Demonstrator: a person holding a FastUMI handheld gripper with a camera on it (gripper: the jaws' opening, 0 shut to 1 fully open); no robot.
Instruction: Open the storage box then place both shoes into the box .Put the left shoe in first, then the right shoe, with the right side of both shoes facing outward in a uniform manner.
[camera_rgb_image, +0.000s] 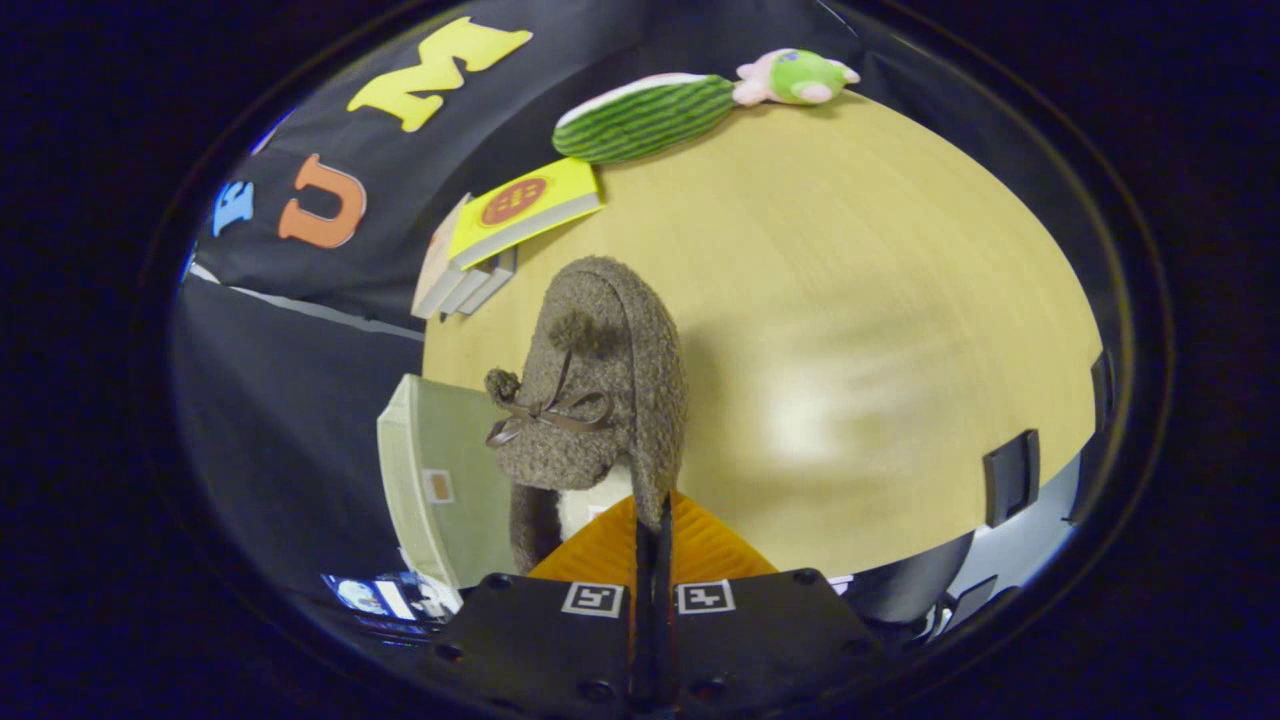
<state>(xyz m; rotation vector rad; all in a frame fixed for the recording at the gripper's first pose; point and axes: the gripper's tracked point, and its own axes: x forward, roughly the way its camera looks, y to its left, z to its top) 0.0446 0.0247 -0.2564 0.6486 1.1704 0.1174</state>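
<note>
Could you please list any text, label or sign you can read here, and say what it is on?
None is readable.
Yellow book: round red emblem, too blurred.
Storage box: small sticker, too small.
Gripper, shut on the fuzzy brown shoe: two square coded markers, no words.

Pale wood-grain tabletop (850, 300) stretching ahead of and beyond the claw (652, 530), with a bright glare patch just ahead. Black cloth wall (300, 400) behind the far edge. Dark bracket (1010, 475) fixed at the near tabletop edge, off to the side. Lighting overhead, soft.
</note>
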